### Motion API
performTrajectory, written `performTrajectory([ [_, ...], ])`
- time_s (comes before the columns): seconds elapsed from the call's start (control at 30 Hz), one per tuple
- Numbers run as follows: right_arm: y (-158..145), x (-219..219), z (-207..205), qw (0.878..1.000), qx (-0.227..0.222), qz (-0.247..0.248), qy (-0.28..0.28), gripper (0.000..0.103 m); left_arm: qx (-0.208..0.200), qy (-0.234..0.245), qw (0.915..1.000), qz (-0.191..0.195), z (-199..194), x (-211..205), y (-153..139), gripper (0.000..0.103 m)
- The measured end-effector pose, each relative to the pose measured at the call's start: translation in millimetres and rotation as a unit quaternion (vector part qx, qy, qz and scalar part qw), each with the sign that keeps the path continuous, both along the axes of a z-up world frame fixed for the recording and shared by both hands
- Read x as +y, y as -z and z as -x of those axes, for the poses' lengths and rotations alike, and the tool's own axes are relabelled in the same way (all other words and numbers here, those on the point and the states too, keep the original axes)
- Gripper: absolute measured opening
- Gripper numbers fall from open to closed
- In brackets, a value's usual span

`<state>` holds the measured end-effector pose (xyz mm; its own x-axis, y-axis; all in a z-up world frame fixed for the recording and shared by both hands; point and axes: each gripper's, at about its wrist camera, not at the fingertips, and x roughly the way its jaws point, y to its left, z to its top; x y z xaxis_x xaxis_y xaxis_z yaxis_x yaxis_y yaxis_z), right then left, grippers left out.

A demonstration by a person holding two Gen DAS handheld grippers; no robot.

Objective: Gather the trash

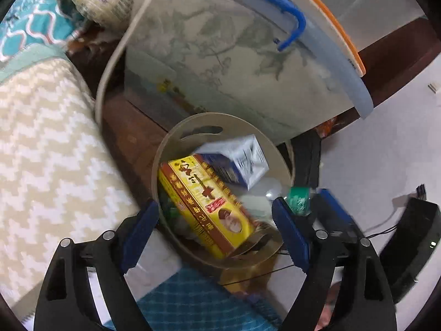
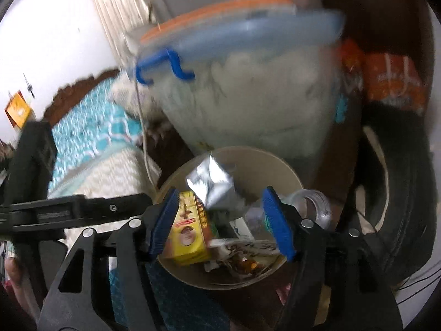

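Observation:
A round beige trash bin (image 1: pixel 165 149) stands on the floor beside the bed. It holds a yellow and red box (image 1: pixel 204 204), a white and blue carton (image 1: pixel 242 160) and other scraps. My left gripper (image 1: pixel 217 231) is open and empty just above the bin's mouth. In the right wrist view the same bin (image 2: pixel 275 162) holds the yellow box (image 2: pixel 190 234), a silver foil pouch (image 2: pixel 212 184) and a clear plastic bottle (image 2: pixel 314 207) with a green label at its rim. My right gripper (image 2: pixel 220 220) is open and empty over the bin. The left gripper's arm (image 2: pixel 69 209) crosses at left.
A clear storage box (image 1: pixel 234 63) with a blue handle (image 1: pixel 292 24) and a pale blue lid stands right behind the bin. A chevron bedspread (image 1: pixel 41 151) lies at left. A black device (image 1: pixel 410 242) with cables sits on the white floor at right. Orange packaging (image 2: pixel 391 82) lies beyond.

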<state>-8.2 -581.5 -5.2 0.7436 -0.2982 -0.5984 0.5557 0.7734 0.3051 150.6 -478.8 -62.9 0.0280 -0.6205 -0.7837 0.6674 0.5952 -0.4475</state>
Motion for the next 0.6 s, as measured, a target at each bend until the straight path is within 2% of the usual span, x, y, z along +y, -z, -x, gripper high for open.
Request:
performTrajectory([
  [0.1, -3.9, 19.1, 15.9, 0.999, -0.032, -0.004, 0.004, 0.067, -0.017, -0.010, 0.9998, 0.008, 4.5, 29.2, -6.6, 0.080],
  [0.23, 2.5, 46.5, 29.1, 0.999, -0.043, -0.030, -0.001, 0.067, -0.043, -0.033, 0.9984, 0.014, 17.6, 73.9, -15.2, 0.080],
  [0.5, 18.1, 104.8, 52.0, 0.997, -0.043, -0.068, -0.021, 0.073, -0.113, -0.069, 0.9912, -0.010, 57.2, 162.7, -20.5, 0.080],
  [0.6, 22.7, 123.1, 54.5, 0.996, -0.033, -0.079, -0.031, 0.073, -0.118, -0.082, 0.9895, -0.017, 64.8, 193.8, -17.4, 0.080],
])
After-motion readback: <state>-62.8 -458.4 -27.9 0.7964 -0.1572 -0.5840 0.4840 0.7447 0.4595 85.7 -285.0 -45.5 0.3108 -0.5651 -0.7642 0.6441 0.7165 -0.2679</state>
